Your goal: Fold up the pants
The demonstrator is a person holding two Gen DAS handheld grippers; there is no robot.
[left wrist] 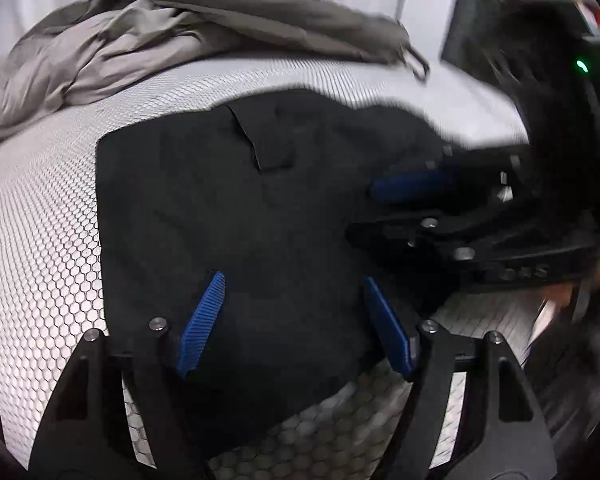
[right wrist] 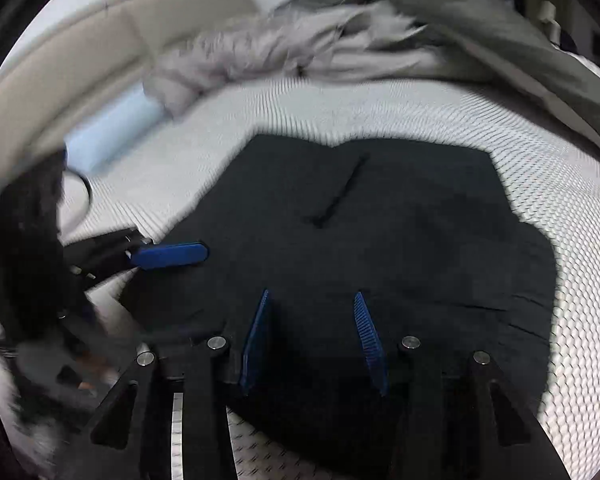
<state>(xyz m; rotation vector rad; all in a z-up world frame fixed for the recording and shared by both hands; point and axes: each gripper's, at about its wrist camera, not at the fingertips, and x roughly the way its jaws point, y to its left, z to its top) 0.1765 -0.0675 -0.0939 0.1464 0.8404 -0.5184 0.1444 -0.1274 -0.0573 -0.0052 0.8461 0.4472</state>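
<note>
Folded black pants (left wrist: 236, 216) lie near the front edge of the honeycomb-patterned mattress (left wrist: 40, 240). Left gripper (left wrist: 292, 320) and right gripper (right wrist: 312, 340) both angle downward over the pants, jaws apart, pads gripping nothing.

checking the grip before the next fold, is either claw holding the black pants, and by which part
Neither. The left claw and right claw both stand open over the folded black pants, pads apart with no cloth pinched between them.
</note>
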